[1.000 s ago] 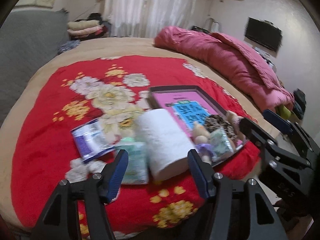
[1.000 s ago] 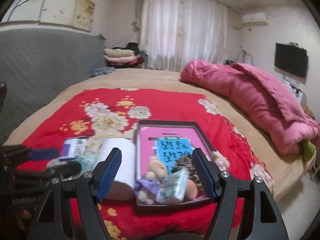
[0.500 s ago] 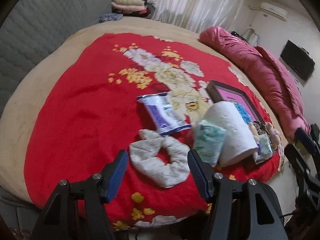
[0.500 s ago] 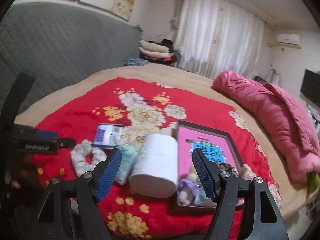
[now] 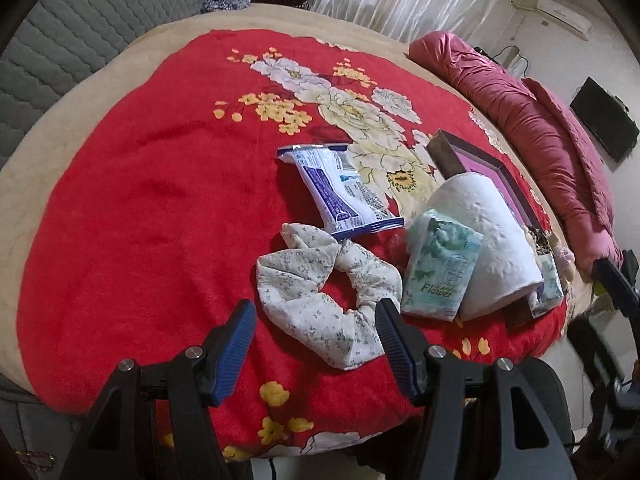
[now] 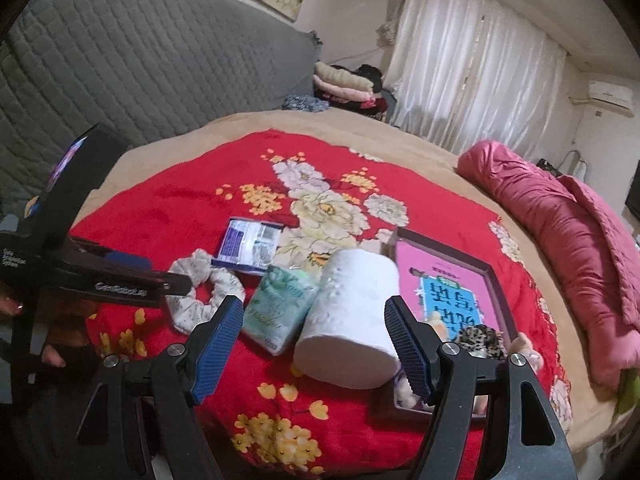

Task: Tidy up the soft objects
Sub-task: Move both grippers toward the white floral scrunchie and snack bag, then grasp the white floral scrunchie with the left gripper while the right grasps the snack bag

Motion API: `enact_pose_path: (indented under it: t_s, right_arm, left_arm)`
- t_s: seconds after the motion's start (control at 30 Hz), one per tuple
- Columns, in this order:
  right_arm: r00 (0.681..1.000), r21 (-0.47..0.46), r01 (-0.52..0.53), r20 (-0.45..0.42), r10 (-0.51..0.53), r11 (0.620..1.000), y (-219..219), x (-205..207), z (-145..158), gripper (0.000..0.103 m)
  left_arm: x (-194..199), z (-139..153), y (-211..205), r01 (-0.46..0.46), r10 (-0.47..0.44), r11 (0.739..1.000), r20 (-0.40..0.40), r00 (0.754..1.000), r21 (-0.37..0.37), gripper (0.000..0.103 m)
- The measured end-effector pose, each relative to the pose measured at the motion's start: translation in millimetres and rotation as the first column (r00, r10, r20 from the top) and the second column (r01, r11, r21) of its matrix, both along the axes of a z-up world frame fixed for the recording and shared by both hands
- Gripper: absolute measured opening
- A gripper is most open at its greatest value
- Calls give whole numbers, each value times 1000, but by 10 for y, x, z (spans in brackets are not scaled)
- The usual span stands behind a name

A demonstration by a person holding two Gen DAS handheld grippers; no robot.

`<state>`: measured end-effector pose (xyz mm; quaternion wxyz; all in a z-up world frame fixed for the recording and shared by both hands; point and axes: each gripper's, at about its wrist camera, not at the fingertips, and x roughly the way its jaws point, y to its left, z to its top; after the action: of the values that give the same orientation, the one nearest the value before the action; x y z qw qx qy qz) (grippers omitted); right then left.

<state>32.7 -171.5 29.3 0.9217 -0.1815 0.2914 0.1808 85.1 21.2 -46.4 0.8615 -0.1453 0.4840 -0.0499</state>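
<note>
On the red floral blanket lie a white flowered scrunchie, a blue-and-white wipes packet, a green tissue pack and a white paper roll. My left gripper is open, its blue pads just in front of the scrunchie, apart from it. In the right wrist view my right gripper is open before the paper roll and tissue pack, touching neither. The dark tray with a pink book holds a leopard scrunchie and small plush toys.
A rolled pink quilt lies along the bed's right side. A grey padded headboard stands behind, with folded clothes near the white curtains. The bed's front edge drops off right below the grippers.
Both views have swung left. The left gripper has moved from the paper roll to the scrunchie and come lower. The right gripper has moved from the tray to the roll. Both stayed open.
</note>
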Motion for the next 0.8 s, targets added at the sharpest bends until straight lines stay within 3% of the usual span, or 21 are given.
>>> enact_pose_path:
  t_s: [0.3,0.43,0.6,0.7,0.8]
  right_arm:
    - [999,-7,-24,-21,24,1000,146,96,-99,75]
    - [999,56,-18,-49,21,998,195,254,-50,75]
    - [984,157,-57,-157,81,986,413,652,37,75]
    - [968,136,-47,-237,78,990,576,967,-36,75]
    - [950,84,-32,-306,56,996,688,1230,-171,75]
  left_arm:
    - [213,-159,-15,-18,19,999,-31,999,31,61]
    - [299,-274,-11,-25,28,999,-61,998,41,61]
    - [347,-341,-41,-14,17,999,-69,997,44,61]
    - [353,-369,-64,2,1,999,-63,998,52,60]
    - [360,-360,-88,23,-19,998,-50,999,65,45]
